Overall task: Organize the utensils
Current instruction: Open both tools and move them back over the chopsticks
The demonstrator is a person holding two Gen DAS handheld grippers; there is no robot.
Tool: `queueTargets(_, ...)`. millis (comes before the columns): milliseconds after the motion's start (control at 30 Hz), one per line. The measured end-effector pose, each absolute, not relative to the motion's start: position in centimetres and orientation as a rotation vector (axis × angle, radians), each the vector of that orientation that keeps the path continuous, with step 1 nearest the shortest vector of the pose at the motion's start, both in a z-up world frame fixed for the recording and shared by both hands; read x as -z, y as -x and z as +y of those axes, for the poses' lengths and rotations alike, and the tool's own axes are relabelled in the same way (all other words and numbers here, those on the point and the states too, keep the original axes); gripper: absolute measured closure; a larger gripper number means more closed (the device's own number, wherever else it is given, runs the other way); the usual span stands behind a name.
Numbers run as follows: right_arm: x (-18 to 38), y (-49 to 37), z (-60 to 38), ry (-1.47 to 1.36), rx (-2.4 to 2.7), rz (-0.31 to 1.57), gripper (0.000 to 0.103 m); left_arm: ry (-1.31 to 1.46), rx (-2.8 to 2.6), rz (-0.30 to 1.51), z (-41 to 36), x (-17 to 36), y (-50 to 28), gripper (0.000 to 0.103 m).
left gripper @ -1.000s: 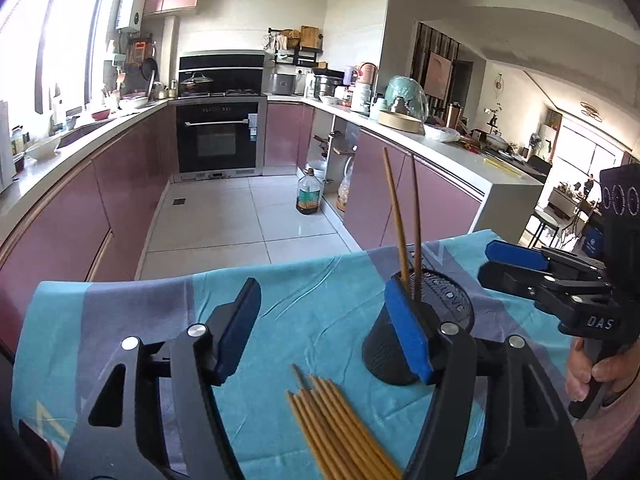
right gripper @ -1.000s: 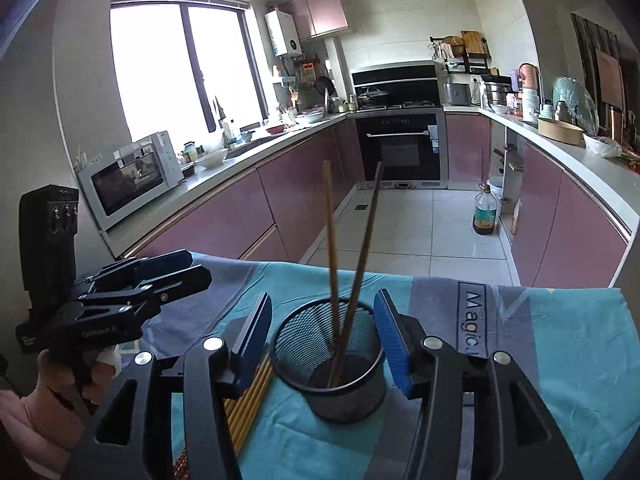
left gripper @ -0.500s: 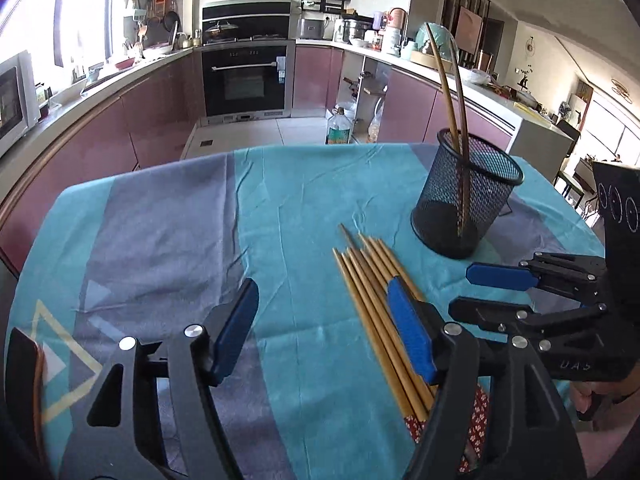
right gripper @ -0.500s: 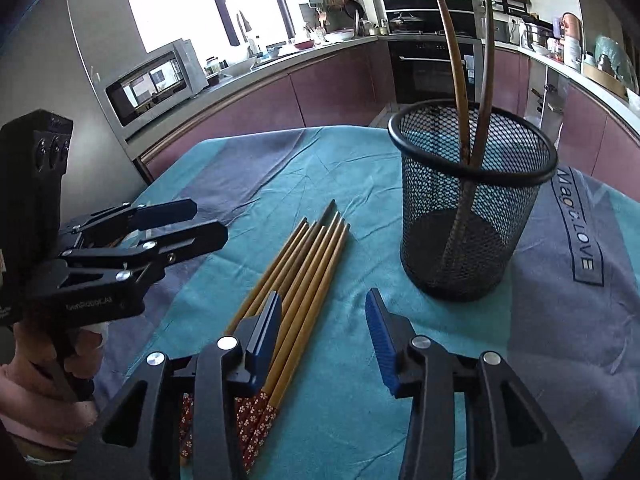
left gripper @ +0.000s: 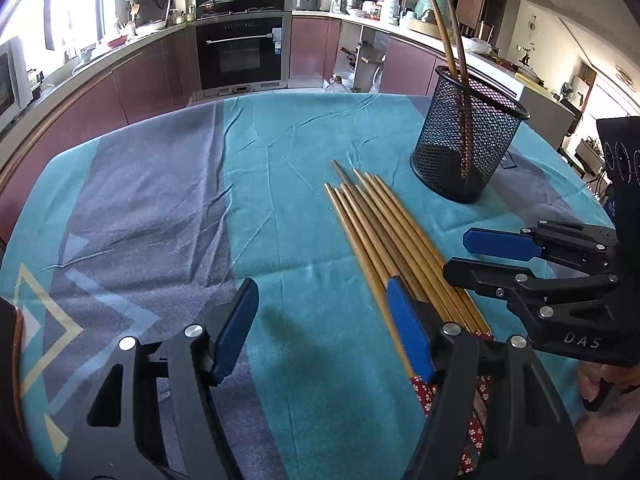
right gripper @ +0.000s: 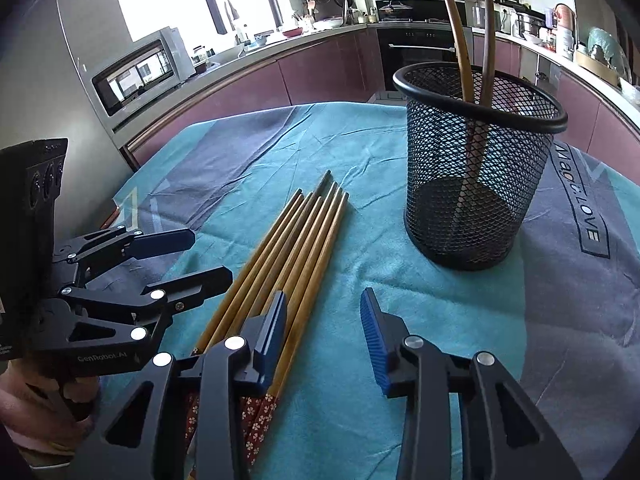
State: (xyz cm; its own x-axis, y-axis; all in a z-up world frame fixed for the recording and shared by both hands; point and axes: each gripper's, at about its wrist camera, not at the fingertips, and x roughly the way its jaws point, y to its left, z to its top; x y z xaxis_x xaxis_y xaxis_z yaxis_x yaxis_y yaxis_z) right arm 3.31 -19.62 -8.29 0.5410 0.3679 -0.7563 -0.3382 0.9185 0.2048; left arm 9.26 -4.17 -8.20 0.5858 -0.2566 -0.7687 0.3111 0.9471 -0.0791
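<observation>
Several bamboo chopsticks (left gripper: 384, 228) with red flowered ends lie side by side on the teal cloth; they also show in the right wrist view (right gripper: 288, 252). A black mesh cup (left gripper: 466, 136) stands upright behind them with two chopsticks (left gripper: 450, 40) leaning in it; the cup also shows in the right wrist view (right gripper: 476, 168). My left gripper (left gripper: 324, 320) is open and empty, its right finger over the bundle's near part. My right gripper (right gripper: 324, 332) is open and empty, its left finger over the bundle. Each gripper shows in the other's view, the right (left gripper: 476, 254) and the left (right gripper: 200, 256).
The table is covered by a teal and grey cloth (left gripper: 160, 208) printed with triangles and lettering. Behind the table are purple kitchen cabinets, an oven (left gripper: 240, 52) and a microwave (right gripper: 136, 72). The table edge curves round at left and right.
Both grippers have drawn back from the cup and tilted down toward the chopsticks lying on the cloth. The cup now stands farther off, with the two chopsticks still in it.
</observation>
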Motion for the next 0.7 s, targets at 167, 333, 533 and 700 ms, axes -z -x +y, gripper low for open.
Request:
queueTargets(167,8.5,-3.4,-19.5,-0.029,-0.414,0.909,0.067,-0.058,0.334,0.898,-4.5,8.6,-9.5,0.038)
queueTargets(333,8.6,-3.5,-19.1,-0.013,-0.41,0.908,0.067,-0.064,0.344,0.899,-4.8,8.8,-9.5,0.038)
queueTargets(533,8.6,-3.6,-19.1,-0.006,-0.408,0.909,0.067,-0.082,0.344,0.902,-5.4,9.0,-9.6,0.039)
queueTargets(700,8.6,-3.7,-19.5,-0.002,-0.392,0.912,0.069,-0.086,0.342,0.901,-5.6,9.2,-9.7,0.039)
